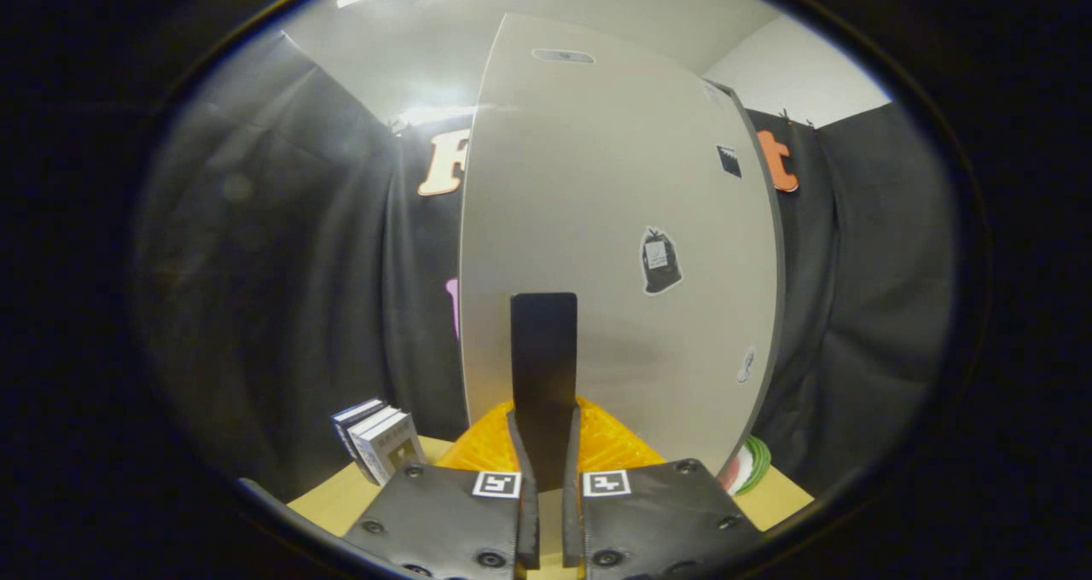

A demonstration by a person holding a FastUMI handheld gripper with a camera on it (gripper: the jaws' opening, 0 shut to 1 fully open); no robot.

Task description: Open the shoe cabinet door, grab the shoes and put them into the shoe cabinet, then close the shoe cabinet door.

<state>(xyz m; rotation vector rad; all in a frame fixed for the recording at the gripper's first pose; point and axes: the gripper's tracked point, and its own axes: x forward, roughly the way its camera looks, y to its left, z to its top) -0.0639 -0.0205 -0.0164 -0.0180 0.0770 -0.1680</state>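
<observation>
Cabinet door (597,222) handle (543,375) — between tool (546,478) fingers.

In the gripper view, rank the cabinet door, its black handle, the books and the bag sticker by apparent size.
1. Cabinet door, by far the largest.
2. Black handle, which the hand-held gripper has both fingers closed on.
3. Books.
4. Bag sticker.
Books and sticker look close, and the books sit nearer the camera, so their order is unsure.

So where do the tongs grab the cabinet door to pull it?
By the black handle, from straight in front. It is a thin upright strip standing out of the flat cabinet door, so the tongs fit one finger each side, as they sit now.
</observation>
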